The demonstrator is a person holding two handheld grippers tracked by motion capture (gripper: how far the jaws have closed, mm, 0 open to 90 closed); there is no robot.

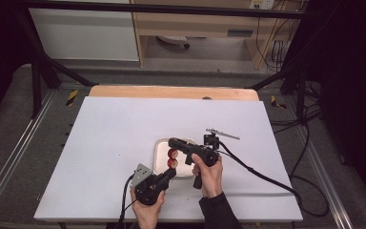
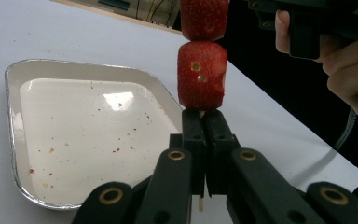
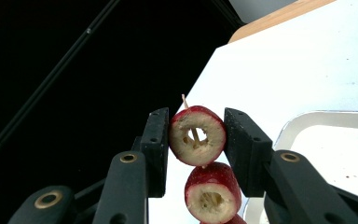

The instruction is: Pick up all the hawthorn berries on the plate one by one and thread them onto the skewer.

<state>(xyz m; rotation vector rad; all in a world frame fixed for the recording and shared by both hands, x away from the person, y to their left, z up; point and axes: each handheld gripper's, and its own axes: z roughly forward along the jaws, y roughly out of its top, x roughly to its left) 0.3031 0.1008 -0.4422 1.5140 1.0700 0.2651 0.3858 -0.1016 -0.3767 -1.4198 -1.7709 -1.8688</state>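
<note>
Two red cored fruit pieces sit on a thin wooden skewer held upright over the tray. My left gripper [image 2: 204, 122] is shut on the skewer's lower end, just under the lower fruit piece [image 2: 201, 74]. My right gripper [image 3: 197, 128] is shut on the upper fruit piece [image 3: 197, 135], one pad pressing each side. The skewer tip [image 3: 185, 101] pokes out above it, and the lower fruit piece [image 3: 213, 193] hangs right beneath. In the high view the left gripper [image 1: 170, 172] reaches up from below to the two pieces [image 1: 172, 158], and the right gripper [image 1: 172, 143] comes in from the right.
A shallow silver foil tray [image 1: 161, 144] lies mid-table on the white board; its bare floor [image 2: 93, 135] carries small red specks. A small metal tool [image 1: 222, 133] lies right of the tray. Cables trail from both grippers toward the table's front and right edges.
</note>
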